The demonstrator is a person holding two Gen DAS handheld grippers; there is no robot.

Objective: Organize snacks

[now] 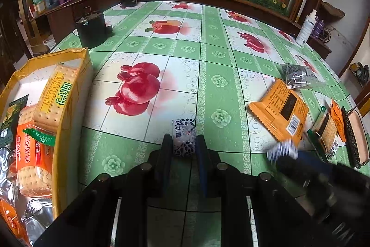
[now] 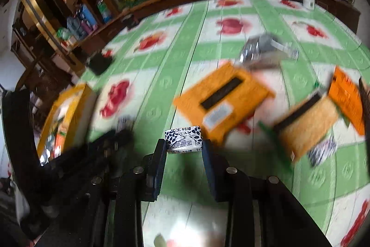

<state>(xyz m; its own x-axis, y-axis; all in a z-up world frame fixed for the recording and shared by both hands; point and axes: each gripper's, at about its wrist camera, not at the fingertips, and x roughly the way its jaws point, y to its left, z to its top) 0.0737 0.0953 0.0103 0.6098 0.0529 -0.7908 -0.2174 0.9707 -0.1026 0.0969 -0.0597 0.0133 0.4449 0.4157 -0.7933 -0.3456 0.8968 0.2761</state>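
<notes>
The left gripper (image 1: 184, 142) has its two fingers closed against the sides of a small candy packet with a blue-and-white leaf print (image 1: 184, 138), held just above the green fruit-print tablecloth (image 1: 208, 50). The right gripper (image 2: 184, 146) grips a second packet of the same print (image 2: 184, 139), its fingers pressed on both ends; the right wrist view is motion-blurred. In the left wrist view, the right gripper appears at lower right, blurred, with its packet at the tip. A yellow-rimmed cardboard box (image 1: 69, 122) stands at the left edge of the table and contains cracker packs (image 1: 54, 98), an orange biscuit pack (image 1: 34, 163) and silver foil wrappers (image 1: 38, 217). On the right half of the table lie an orange sachet (image 1: 279, 110), a grey foil pack (image 1: 297, 75) touching its far corner, and a pile of further snack packs (image 1: 328, 131) near the table edge. A black cylindrical container (image 1: 91, 30) stands at the far left, a white bottle (image 1: 306, 28) at the far right.
</notes>
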